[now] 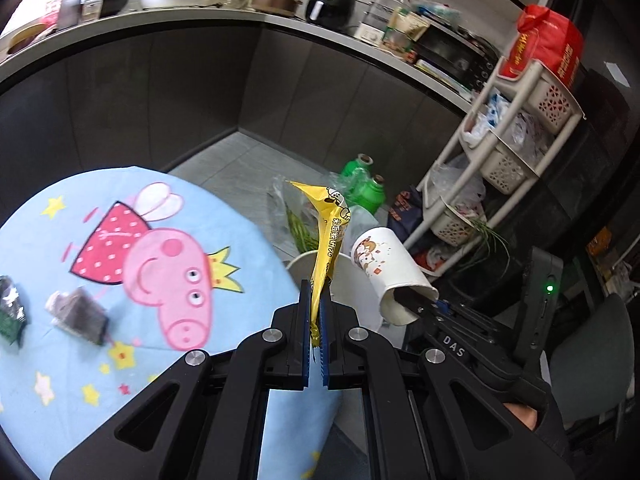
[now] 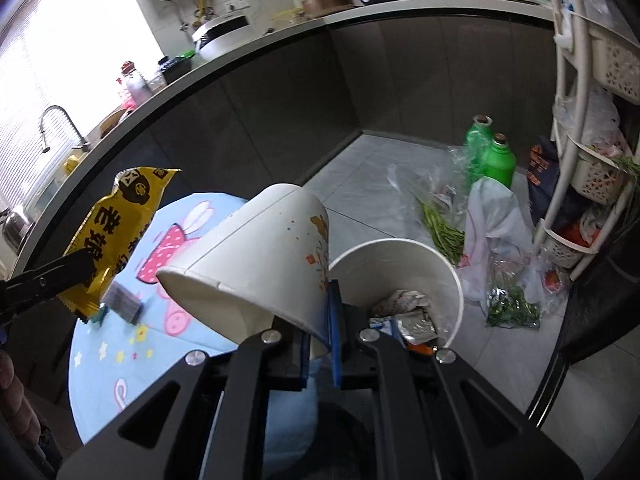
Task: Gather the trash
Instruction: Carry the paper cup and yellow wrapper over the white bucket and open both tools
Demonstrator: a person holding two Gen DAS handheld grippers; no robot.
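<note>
Pinched yellow wrapper (image 1: 326,236), tilted paper cup (image 2: 256,264)

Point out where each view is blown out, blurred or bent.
Left wrist: the dark sachets on the cartoon tablecloth are motion-blurred, and the counter edge bows. Right wrist: the window is blown out white, and the white rack curves.

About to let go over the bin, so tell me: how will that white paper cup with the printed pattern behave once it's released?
The white printed paper cup looks light and thin-walled, so it probably dents easily. Pinched by its rim, tilted, it will likely tumble.
</note>
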